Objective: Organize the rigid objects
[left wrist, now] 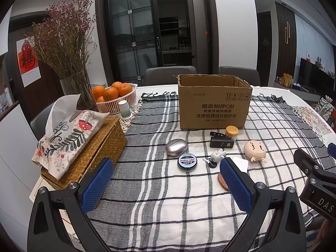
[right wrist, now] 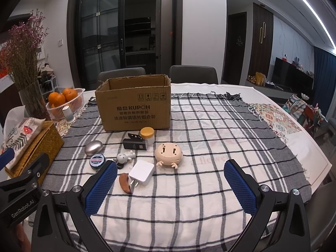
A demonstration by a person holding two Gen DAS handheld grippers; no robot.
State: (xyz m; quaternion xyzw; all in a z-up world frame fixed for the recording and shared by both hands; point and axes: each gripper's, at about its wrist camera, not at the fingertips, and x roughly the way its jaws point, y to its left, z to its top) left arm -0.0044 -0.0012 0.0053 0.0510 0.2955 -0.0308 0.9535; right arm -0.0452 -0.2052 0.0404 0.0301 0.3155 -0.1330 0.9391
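Observation:
An open cardboard box (left wrist: 214, 105) (right wrist: 136, 107) stands on the checked cloth. In front of it lie a silver oval case (left wrist: 176, 145) (right wrist: 93, 147), a round balm tin (left wrist: 187, 162) (right wrist: 97, 160), a white figure on a keyring (left wrist: 216, 156) (right wrist: 125, 157), a black device (left wrist: 221, 141) (right wrist: 134, 143), a yellow-lidded jar (left wrist: 231, 131) (right wrist: 147, 134), a beige toy (left wrist: 255, 149) (right wrist: 168, 152), a white charger (right wrist: 141, 172) and a brown wooden piece (right wrist: 125, 182). My left gripper (left wrist: 168, 185) is open and empty above the cloth, short of the tin. My right gripper (right wrist: 171, 185) is open and empty, short of the charger and toy.
A wicker tissue box (left wrist: 88, 153) with a floral cover sits at the left. Behind it are a vase of dried flowers (left wrist: 77, 88), a basket of oranges (left wrist: 119, 100) and a small white cylinder (left wrist: 124, 109). Two grey chairs (left wrist: 170, 74) stand behind the table.

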